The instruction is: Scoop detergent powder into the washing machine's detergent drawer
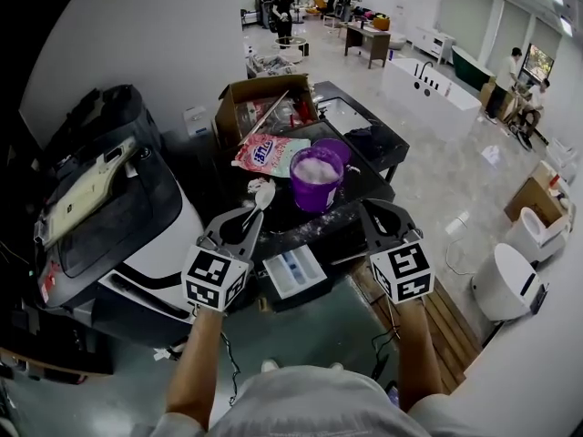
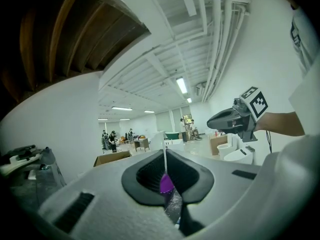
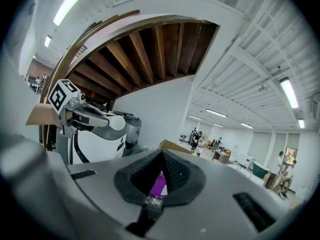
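Note:
In the head view my left gripper [image 1: 246, 217] is shut on the handle of a white spoon [image 1: 261, 197], whose bowl points toward the purple bucket [image 1: 317, 180] of white detergent powder on the black table. The spoon is just short of the bucket, to its lower left. In the left gripper view the spoon handle [image 2: 165, 160] shows as a thin white strip pinched between the jaws. My right gripper [image 1: 372, 211] hovers to the right of the bucket, jaws closed, holding nothing. The open detergent drawer [image 1: 293, 272] lies below, between both grippers.
A pink detergent bag [image 1: 271, 154] and an open cardboard box [image 1: 265, 104] sit behind the bucket. The washing machine [image 1: 118, 209] stands at the left. White appliances [image 1: 506, 282] are on the floor at the right. People stand far across the room.

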`<state>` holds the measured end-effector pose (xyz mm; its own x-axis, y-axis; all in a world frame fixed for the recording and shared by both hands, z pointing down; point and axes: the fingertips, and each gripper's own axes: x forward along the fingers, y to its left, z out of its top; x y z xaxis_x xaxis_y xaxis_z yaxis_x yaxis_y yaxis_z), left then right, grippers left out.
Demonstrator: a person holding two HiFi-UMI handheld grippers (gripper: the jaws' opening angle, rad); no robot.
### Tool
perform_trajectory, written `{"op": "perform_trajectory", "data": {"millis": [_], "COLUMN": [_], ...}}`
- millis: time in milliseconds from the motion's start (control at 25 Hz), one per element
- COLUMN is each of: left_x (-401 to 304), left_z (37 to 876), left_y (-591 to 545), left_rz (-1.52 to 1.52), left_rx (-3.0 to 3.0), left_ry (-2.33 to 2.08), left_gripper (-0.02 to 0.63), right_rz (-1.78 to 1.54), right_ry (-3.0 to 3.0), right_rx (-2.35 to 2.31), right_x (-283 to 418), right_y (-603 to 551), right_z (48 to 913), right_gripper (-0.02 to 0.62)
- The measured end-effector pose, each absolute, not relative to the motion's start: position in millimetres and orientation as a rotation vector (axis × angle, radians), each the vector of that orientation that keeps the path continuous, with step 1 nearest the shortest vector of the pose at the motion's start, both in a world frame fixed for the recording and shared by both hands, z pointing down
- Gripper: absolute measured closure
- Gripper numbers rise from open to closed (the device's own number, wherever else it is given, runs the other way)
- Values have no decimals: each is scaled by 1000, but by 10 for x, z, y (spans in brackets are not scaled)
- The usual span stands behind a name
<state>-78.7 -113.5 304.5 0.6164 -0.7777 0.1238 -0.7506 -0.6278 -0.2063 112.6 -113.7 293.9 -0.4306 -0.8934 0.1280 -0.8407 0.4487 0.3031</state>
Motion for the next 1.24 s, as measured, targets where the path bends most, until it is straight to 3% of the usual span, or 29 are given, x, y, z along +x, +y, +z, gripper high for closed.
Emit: {"op": "perform_trajectory", "data": {"millis": [1240], "left_x": [-895], "left_z": [2954], "left_y": [-1026], "left_rz": [-290], "left_rx": [-2679], "left_ry": [1280], "left_gripper": [591], "right_rz": [-262], "right_ry": [-2425], "right_rx": [1520], "right_x": [1069], "right_y": [-1100], "right_z": [3021], "right_gripper": [591]}}
